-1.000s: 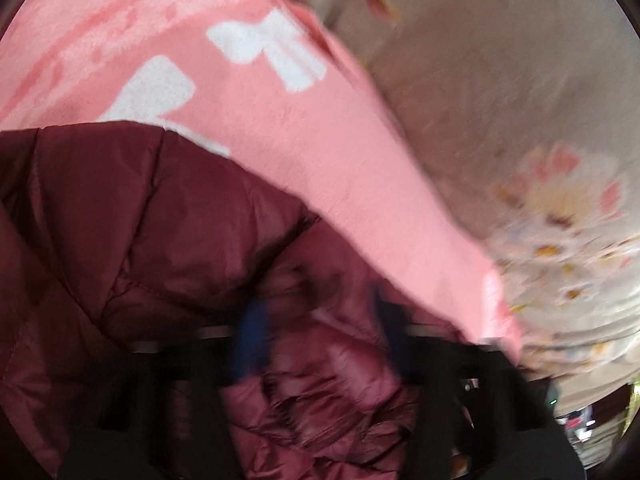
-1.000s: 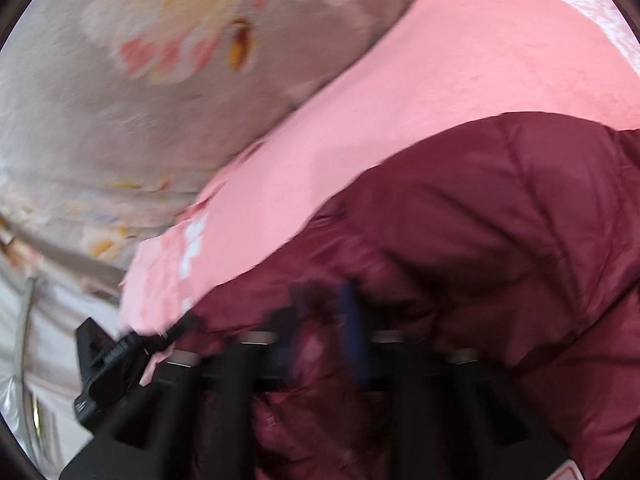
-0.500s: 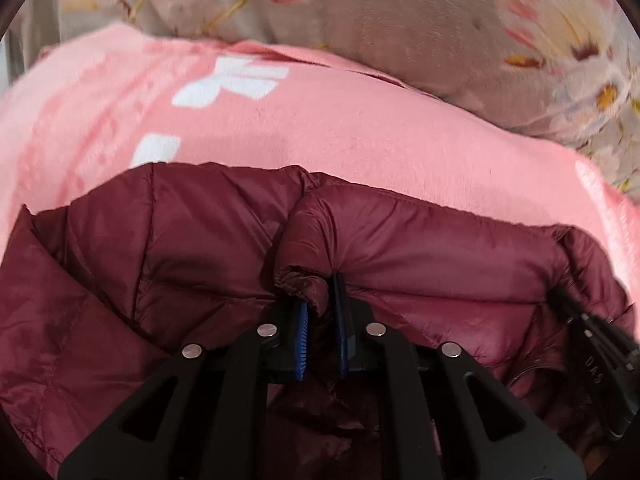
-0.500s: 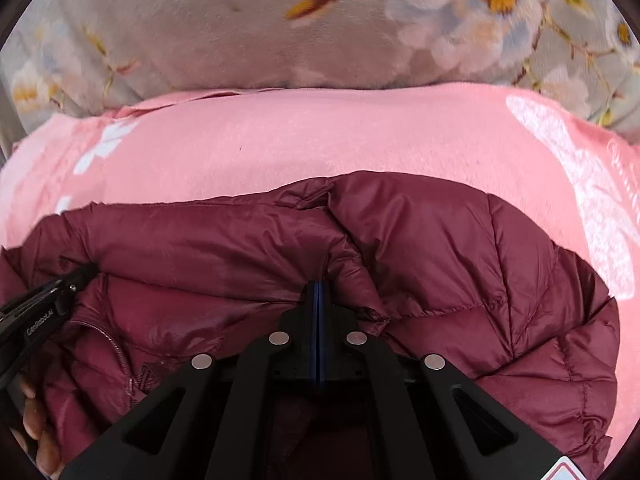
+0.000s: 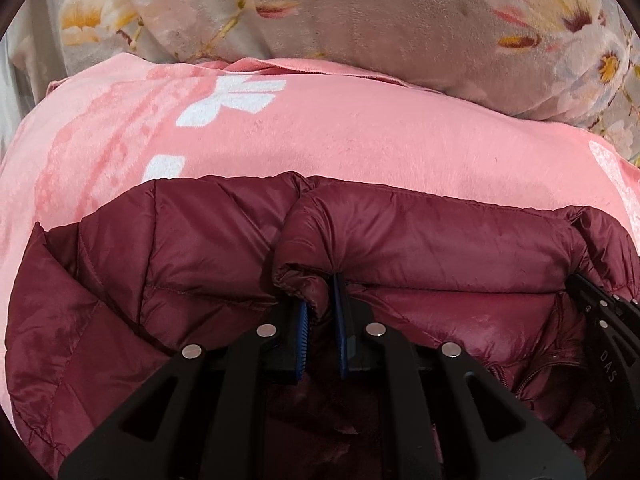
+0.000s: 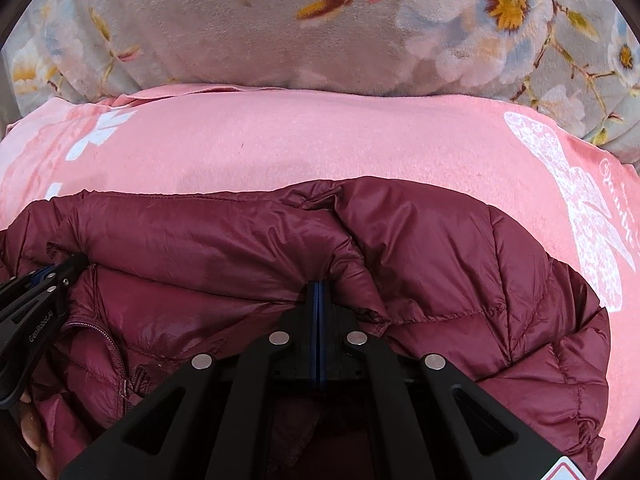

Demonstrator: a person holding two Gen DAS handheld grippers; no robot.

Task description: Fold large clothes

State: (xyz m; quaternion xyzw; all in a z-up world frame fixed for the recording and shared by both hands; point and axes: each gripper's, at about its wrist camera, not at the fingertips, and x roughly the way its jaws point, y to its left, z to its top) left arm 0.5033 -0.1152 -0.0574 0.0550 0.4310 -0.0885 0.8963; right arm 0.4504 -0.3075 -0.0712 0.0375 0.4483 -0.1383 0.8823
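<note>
While both grippers pinch it, the maroon puffer jacket [image 5: 420,240] lies bunched on a pink blanket [image 5: 360,136], its far edge running in a rough line across the blanket's middle. The left gripper [image 5: 322,312] has its blue pads nearly together, with a rolled fold of the jacket's far hem squeezed between them. The right gripper [image 6: 319,300] is fully closed, its pads clamped on a thin pucker of the quilted fabric at the same hem, further right. From the left wrist view, the right gripper's black frame shows at the right edge; from the right wrist view, the left one shows at the left edge, near the jacket's zipper [image 6: 116,344]. Beyond the hem, bare pink blanket stretches away to a grey floral blanket [image 6: 240,40] heaped along the far side. The jacket's right edge stops short of a white butterfly print [image 6: 580,208].
</note>
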